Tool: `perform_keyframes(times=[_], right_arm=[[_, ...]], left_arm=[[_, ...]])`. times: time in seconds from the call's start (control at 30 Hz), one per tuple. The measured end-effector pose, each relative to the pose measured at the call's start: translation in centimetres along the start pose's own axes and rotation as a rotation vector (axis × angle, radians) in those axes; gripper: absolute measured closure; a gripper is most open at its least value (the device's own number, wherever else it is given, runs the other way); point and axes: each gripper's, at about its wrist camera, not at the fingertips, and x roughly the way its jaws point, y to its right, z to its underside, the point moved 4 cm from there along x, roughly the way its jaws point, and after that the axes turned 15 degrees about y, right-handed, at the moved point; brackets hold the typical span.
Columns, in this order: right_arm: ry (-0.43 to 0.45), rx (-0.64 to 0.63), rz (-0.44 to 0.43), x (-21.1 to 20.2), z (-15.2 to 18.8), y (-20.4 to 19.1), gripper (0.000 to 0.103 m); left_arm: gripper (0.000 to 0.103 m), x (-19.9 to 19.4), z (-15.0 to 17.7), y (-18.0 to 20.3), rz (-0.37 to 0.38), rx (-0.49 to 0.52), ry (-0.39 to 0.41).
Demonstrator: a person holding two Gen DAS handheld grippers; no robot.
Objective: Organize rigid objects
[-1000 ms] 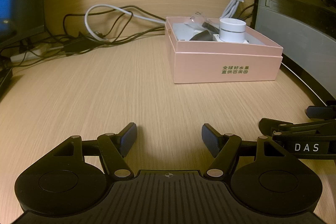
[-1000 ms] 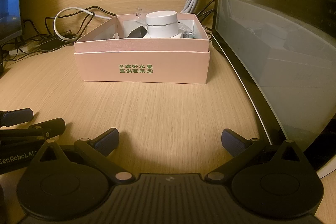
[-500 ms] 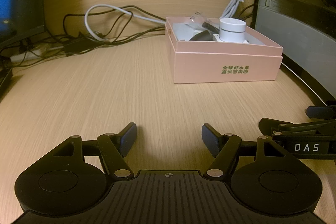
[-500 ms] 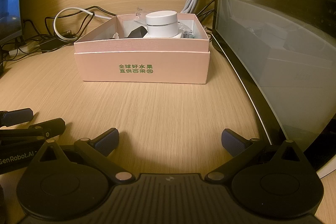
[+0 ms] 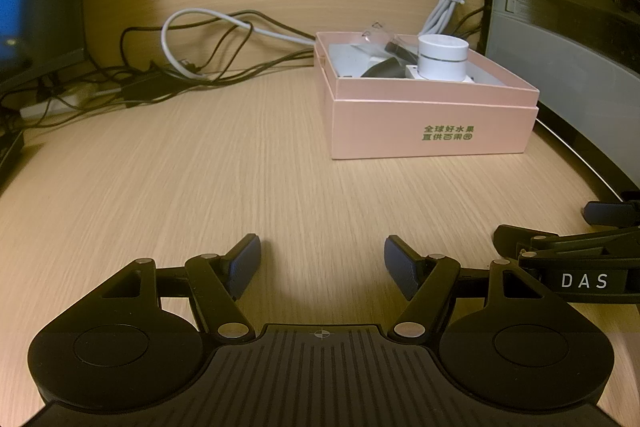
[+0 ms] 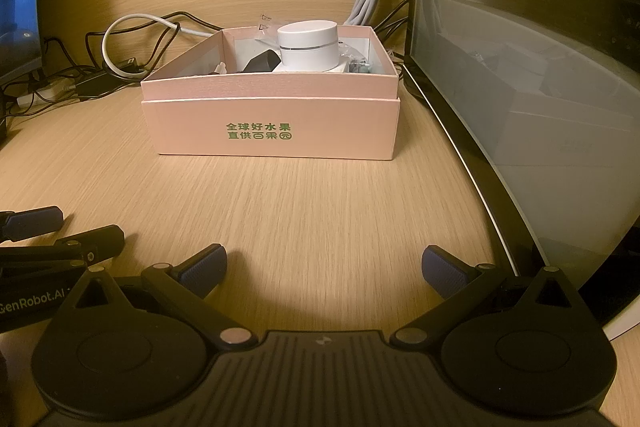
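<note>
I see the wooden desk (image 5: 200,187) filling both wrist views, with a glass-sided computer case (image 6: 520,87) standing along its right edge. The pink box (image 6: 272,127) sits open on the desk just beside that case, well ahead of both tools. Inside it I can make out a white round device (image 6: 308,43) standing upright, a dark object (image 6: 262,62) leaning next to it, and some clear plastic packaging (image 5: 374,33) behind. A tangle of cables (image 5: 192,67) lies at the back left. My left gripper (image 5: 322,263) hangs low over bare desk, jaws moderately spread, holding nothing. My right gripper (image 6: 324,267) is spread wider, also with nothing between its blue pads (image 6: 202,269), and sits just beside the left one.
</note>
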Motion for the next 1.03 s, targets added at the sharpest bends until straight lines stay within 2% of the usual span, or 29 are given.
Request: perform_keyframes(times=[1.03], right_arm=[[0.0, 0.0, 0.0, 0.02, 0.03, 0.01, 0.0]], left_arm=[[0.03, -0.04, -0.03, -0.03, 0.009, 0.006, 0.001]])
